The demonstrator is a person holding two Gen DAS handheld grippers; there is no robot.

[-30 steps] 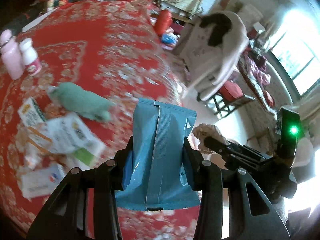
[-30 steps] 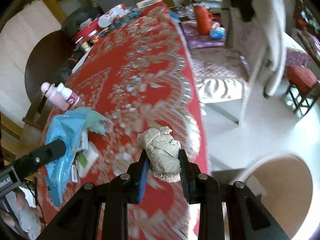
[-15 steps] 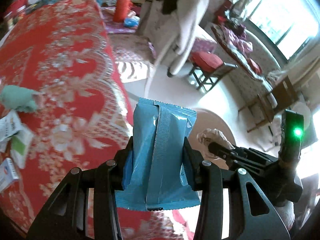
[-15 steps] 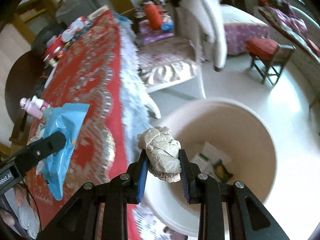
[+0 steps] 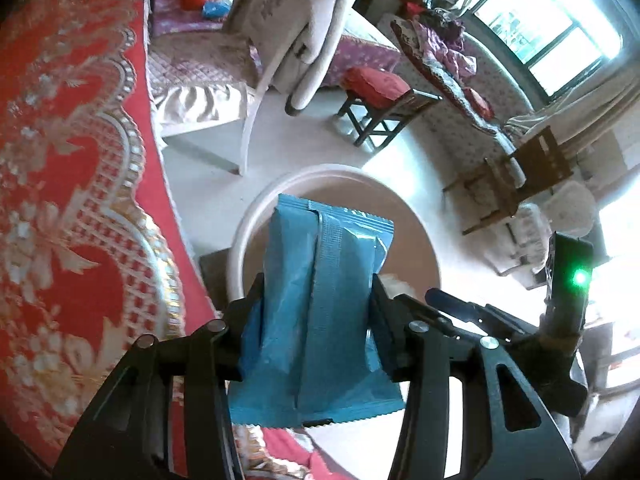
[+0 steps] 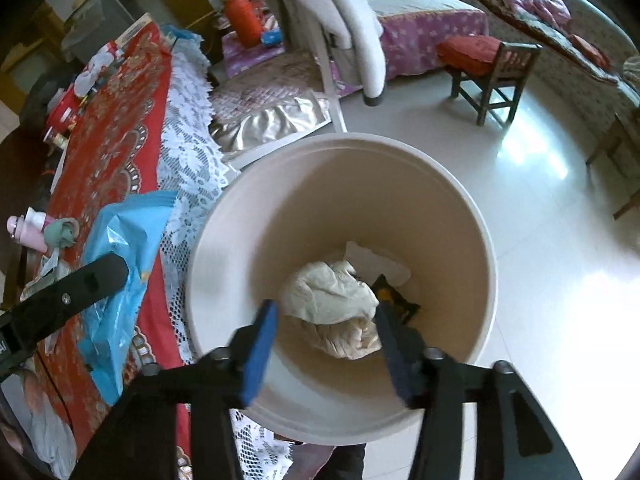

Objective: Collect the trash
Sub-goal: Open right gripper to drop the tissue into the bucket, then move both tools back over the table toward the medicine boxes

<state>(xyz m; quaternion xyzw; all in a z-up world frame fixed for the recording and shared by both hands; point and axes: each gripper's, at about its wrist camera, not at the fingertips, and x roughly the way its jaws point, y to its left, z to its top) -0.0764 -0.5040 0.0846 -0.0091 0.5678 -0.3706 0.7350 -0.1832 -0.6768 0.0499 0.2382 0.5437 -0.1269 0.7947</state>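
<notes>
A beige bin (image 6: 472, 216) stands on the pale floor (image 6: 560, 280) beside my red-clothed table (image 6: 108, 152). Over it, my right gripper (image 6: 324, 344) is opening, the crumpled paper (image 6: 336, 300) loose between its jaws. My left gripper (image 5: 316, 320) is opening too, with a blue packet (image 5: 320, 312) between them.

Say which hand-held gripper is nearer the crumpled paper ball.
Right. The right hand-held gripper straddles the paper ball, jaws opening; the left hand-held gripper, beside it, holds the blue wrapper.
</notes>
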